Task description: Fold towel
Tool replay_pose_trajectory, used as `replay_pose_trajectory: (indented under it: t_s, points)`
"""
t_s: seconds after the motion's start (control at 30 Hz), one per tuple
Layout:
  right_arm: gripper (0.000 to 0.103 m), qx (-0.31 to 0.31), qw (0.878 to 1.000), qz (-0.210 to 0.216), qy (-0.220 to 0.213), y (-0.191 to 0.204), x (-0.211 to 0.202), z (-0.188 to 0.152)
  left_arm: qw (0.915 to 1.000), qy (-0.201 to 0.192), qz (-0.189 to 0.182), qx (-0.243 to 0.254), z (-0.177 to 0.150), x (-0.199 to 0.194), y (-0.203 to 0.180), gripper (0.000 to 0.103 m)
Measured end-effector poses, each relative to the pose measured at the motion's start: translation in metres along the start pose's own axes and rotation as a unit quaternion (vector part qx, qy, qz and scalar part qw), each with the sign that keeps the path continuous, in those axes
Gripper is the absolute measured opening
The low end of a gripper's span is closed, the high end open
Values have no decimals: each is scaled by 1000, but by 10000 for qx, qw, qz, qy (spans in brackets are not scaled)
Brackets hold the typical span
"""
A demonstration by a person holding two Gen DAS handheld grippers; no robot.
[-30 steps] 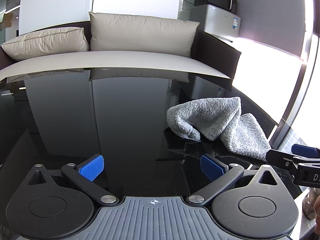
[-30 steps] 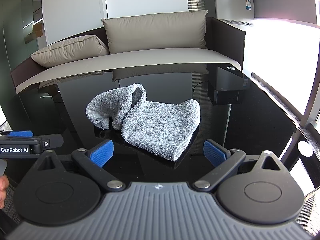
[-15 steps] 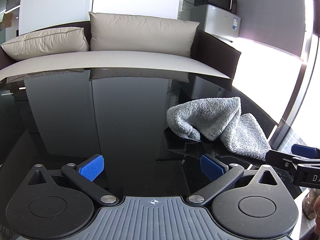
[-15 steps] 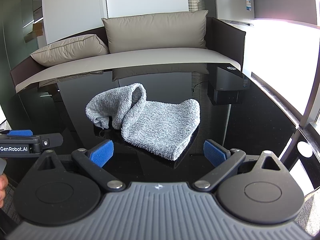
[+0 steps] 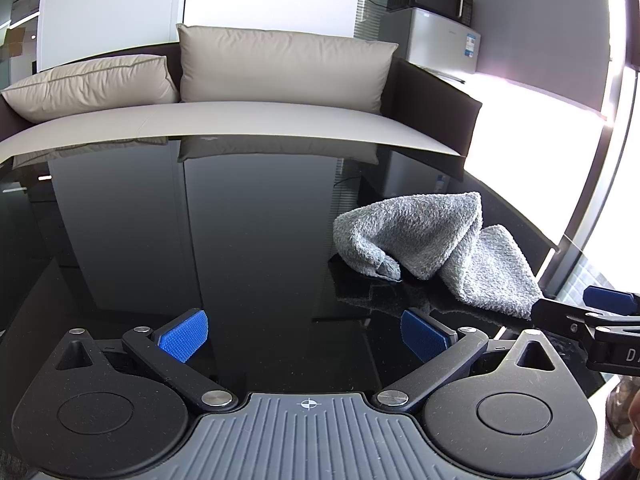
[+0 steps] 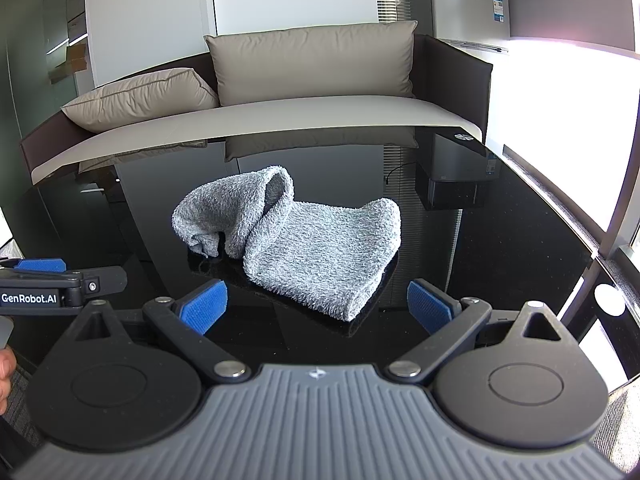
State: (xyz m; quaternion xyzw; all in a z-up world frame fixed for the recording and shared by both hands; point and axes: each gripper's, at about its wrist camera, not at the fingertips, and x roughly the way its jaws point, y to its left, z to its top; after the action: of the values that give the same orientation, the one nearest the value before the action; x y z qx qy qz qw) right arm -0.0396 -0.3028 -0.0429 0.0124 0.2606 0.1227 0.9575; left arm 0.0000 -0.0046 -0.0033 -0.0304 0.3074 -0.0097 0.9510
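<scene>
A grey towel [image 6: 316,244] lies rumpled on the glossy black table [image 6: 480,240], its left part rolled up into a hump. My right gripper [image 6: 316,308] is open just in front of the towel's near edge, nothing between its blue pads. In the left wrist view the towel [image 5: 432,240] lies ahead and to the right. My left gripper [image 5: 304,334] is open over bare table, left of the towel. The right gripper's finger [image 5: 576,316] shows at that view's right edge, and the left gripper's finger [image 6: 60,280] at the right wrist view's left edge.
A sofa with beige cushions [image 5: 280,68] runs along the far side of the table. A small fridge with a microwave [image 5: 440,24] stands at the back right. Bright windows line the right side. A person's hand [image 6: 4,372] shows at the lower left.
</scene>
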Motion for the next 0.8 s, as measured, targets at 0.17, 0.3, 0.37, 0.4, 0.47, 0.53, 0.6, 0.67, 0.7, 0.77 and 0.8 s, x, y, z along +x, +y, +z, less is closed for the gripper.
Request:
replay_pose_trajectory:
  t_s: [0.17, 0.3, 0.37, 0.4, 0.47, 0.53, 0.6, 0.67, 0.7, 0.77, 0.8]
  points:
    - [99, 18, 10000, -6, -6, -1, 0, 1, 10000, -5, -23, -19, 0, 0, 0, 102]
    - [99, 53, 10000, -21, -38, -4, 0, 2, 10000, -45, -30, 12, 2, 0, -1, 102]
    - [99, 90, 9999, 17, -56, -6, 0, 4, 10000, -60, -35, 39, 4, 1, -1, 102]
    - [99, 108, 9999, 26, -70, -8, 1, 5, 10000, -67, -45, 47, 5, 2, -1, 102]
    - [99, 107, 9999, -12, -113, -11, 3, 8, 9999, -92, -96, 44, 9, 5, -2, 102]
    - [99, 74, 9998, -48, -166, -13, 5, 12, 9998, -141, -114, 62, 12, 8, -2, 102]
    - [99, 52, 9997, -89, -237, -17, 9, 15, 9997, -183, -85, 127, 16, 12, -4, 102]
    - [99, 87, 9995, -112, -299, -23, 16, 20, 9996, -193, -84, 183, 20, 17, -6, 102]
    - [99, 105, 9994, -104, -329, -26, 19, 23, 9996, -201, -98, 199, 22, 19, -6, 102]
    - [99, 117, 9992, -113, -370, -30, 25, 28, 9994, -220, -114, 227, 25, 22, -7, 102]
    - [99, 122, 9991, -120, -390, -33, 28, 30, 9994, -226, -123, 229, 26, 24, -7, 102]
